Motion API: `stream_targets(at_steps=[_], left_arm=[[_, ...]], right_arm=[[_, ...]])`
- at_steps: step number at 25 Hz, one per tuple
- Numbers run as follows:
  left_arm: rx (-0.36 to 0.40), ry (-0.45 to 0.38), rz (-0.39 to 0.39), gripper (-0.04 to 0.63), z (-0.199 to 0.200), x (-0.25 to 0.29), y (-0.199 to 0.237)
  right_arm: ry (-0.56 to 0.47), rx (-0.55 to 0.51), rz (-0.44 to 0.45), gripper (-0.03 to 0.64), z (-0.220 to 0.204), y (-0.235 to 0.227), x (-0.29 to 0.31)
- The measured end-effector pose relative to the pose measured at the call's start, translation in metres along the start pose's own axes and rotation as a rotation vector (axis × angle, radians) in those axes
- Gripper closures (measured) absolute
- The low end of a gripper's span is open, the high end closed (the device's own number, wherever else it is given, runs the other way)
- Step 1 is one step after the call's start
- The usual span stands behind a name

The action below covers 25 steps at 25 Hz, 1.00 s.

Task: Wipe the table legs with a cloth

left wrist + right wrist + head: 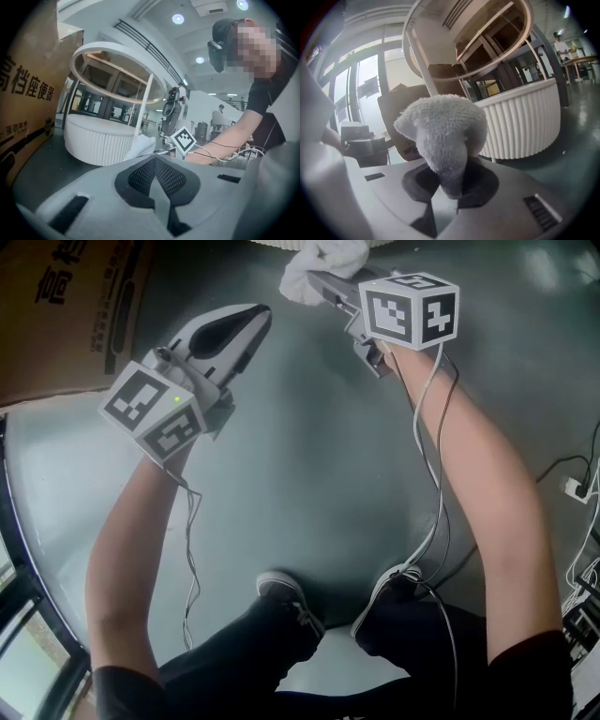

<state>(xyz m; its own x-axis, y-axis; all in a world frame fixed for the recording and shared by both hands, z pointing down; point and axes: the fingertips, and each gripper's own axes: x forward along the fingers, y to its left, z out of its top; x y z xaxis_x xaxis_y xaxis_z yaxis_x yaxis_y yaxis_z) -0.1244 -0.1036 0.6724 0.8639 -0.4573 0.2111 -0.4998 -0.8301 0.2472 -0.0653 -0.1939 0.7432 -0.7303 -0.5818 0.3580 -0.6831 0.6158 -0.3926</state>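
Observation:
My right gripper (326,283) is shut on a white fluffy cloth (321,264), which bunches up from the jaws (443,129) in the right gripper view. Just beyond the cloth is a round white table: a ring-shaped top (440,28), a thin white leg (422,61) and a ribbed round base (525,119). The left gripper view shows the same table leg (146,101), the base (98,140) and the cloth (140,146) close beside the base. My left gripper (255,317) hangs over the grey floor left of the cloth, shut with nothing in it (154,160).
A large brown cardboard box (66,306) stands at the left, close to the table (23,108). The person's shoes (281,592) rest on the grey floor below the arms. Cables and a socket (574,488) lie at the right edge.

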Motion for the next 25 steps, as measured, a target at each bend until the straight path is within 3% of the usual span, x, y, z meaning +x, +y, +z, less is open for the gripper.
stream_targets(at_steps=[9,13,18,22,25], left_arm=[[-0.047,-0.005,-0.001,0.591,-0.018,0.003,0.004],[-0.057,0.014,-0.004,0.591,-0.018,0.001,-0.005],[-0.149,0.016,0.058,0.591,-0.002,-0.027,-0.018],[-0.296,0.042,0.148,0.591,0.019,-0.064,-0.049],[-0.35,0.061,0.173,0.591,0.061,-0.089,-0.079]], right_arm=[[0.174,-0.007,-0.085,0.547,-0.063,-0.028,0.031],[0.217,0.011,-0.114,0.547,-0.073,-0.025,0.025],[0.168,-0.064,-0.029,0.546,-0.045,0.031,-0.025],[0.145,-0.004,-0.008,0.546,-0.017,0.087,-0.092],[0.156,0.004,-0.021,0.546,0.018,0.128,-0.142]])
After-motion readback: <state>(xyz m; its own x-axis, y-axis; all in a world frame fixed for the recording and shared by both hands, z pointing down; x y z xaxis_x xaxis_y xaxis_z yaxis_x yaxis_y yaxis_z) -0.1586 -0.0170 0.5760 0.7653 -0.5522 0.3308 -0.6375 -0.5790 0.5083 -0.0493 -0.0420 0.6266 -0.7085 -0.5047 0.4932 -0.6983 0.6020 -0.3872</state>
